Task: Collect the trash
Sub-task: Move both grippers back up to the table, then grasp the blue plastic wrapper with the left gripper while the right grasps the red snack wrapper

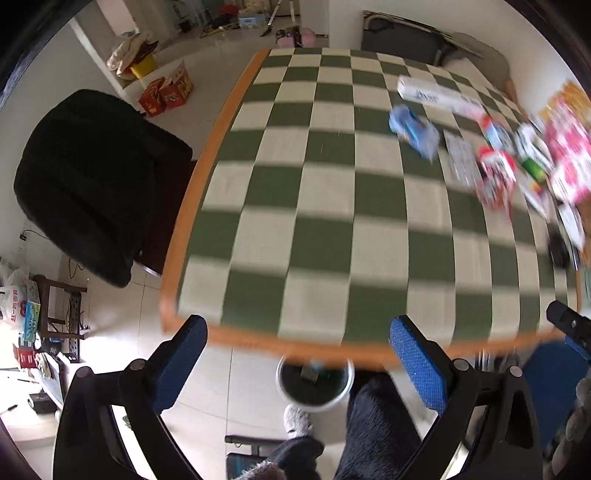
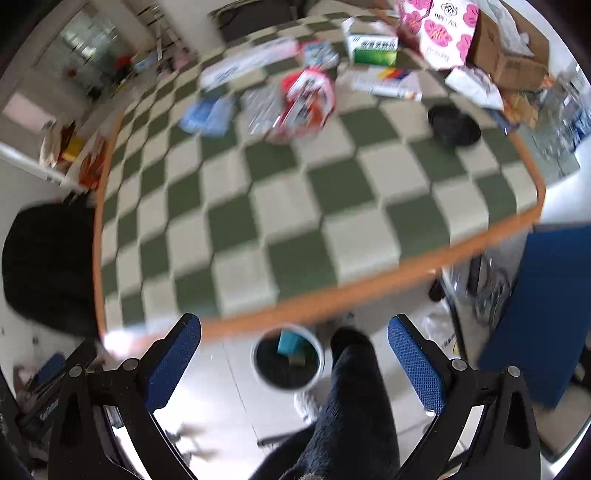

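Note:
Both views are blurred by motion. A round white-rimmed trash bin [image 1: 314,384] with a black liner stands on the floor under the near table edge; it also shows in the right wrist view [image 2: 288,360], with a teal box inside. Trash lies on the green-and-white checked tablecloth [image 1: 325,206]: a blue wrapper [image 1: 413,131], a red-and-white packet [image 1: 495,173] and a long white box [image 1: 436,96]. In the right wrist view the red-and-white packet [image 2: 306,103] and blue wrapper [image 2: 207,114] lie at the far side. My left gripper [image 1: 298,360] and right gripper [image 2: 294,356] are open and empty above the bin.
A black chair [image 1: 92,184] stands left of the table. A black bowl [image 2: 453,125], a green-and-white box [image 2: 373,46], a pink-flowered box [image 2: 443,33] and a cardboard box [image 2: 506,51] sit at the table's far right. The person's dark-trousered leg [image 2: 351,398] is beside the bin. A blue panel [image 2: 535,314] stands right.

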